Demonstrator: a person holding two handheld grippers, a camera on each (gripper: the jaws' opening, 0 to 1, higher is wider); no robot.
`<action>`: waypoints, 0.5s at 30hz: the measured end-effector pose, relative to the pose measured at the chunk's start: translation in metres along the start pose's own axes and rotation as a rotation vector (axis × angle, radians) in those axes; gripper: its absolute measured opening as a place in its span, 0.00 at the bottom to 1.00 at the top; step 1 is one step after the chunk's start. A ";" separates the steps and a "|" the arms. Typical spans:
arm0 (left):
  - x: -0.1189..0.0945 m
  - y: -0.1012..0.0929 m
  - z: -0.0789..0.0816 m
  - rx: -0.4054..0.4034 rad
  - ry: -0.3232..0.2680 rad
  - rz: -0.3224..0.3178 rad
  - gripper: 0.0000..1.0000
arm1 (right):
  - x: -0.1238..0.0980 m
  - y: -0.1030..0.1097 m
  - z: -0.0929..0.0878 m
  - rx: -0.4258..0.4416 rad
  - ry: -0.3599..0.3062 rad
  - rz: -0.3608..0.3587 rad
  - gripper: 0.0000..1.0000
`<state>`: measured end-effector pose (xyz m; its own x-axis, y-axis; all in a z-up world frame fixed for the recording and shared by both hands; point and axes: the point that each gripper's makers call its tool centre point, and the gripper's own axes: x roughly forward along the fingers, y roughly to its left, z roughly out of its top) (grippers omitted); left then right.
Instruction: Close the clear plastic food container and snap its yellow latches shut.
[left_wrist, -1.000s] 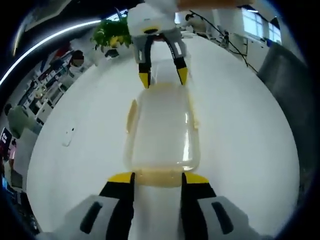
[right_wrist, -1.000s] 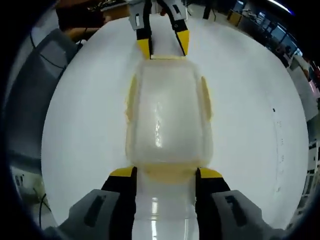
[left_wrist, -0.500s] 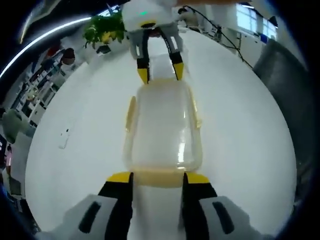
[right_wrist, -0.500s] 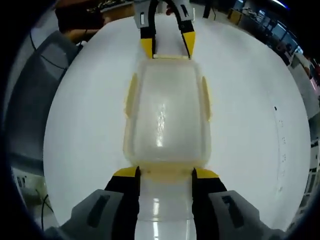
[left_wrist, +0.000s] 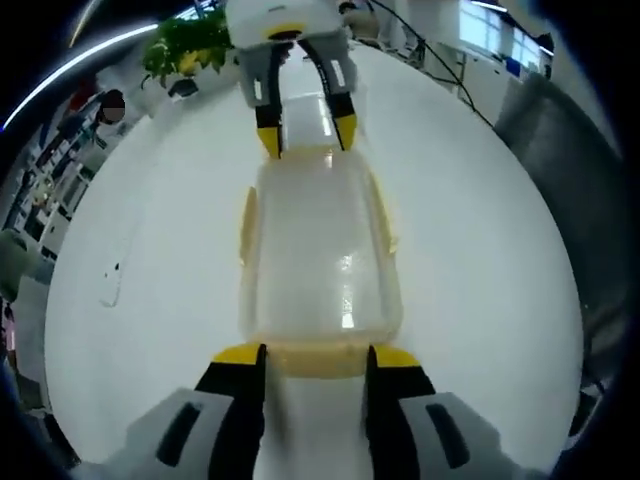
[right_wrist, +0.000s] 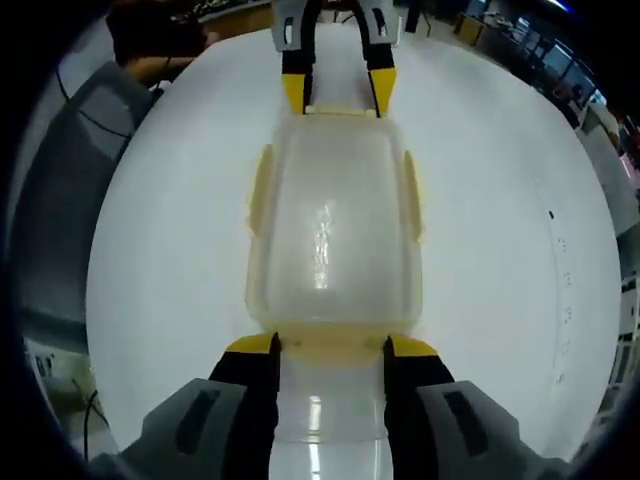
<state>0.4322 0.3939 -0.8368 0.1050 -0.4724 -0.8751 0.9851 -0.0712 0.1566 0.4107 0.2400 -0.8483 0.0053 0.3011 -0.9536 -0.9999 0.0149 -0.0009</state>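
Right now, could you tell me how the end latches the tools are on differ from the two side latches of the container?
Each end latch sits between a tool's jaws: right tool, left tool. The side latches have no tool on them. End latches lie across the container; side latches run along it. All are yellow.

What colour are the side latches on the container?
Pale yellow side latches on the container, clearest in the right gripper view.

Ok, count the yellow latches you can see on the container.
4 on the container: one on its left side, one on its right side, one at the near end, one at the far end.
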 end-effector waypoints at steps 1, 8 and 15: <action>0.000 0.000 0.000 0.003 0.002 0.000 0.34 | 0.000 0.000 0.000 0.005 0.006 0.001 0.38; 0.000 -0.002 0.000 -0.004 0.044 0.014 0.34 | 0.001 0.002 0.001 0.030 0.091 -0.012 0.38; -0.001 -0.013 -0.011 -0.242 0.019 -0.032 0.33 | -0.001 0.002 0.002 -0.027 0.111 -0.037 0.37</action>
<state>0.4211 0.4045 -0.8431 0.0739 -0.4567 -0.8865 0.9917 0.1275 0.0170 0.4089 0.2416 -0.8470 0.0417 0.1932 -0.9803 -0.9991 -0.0018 -0.0428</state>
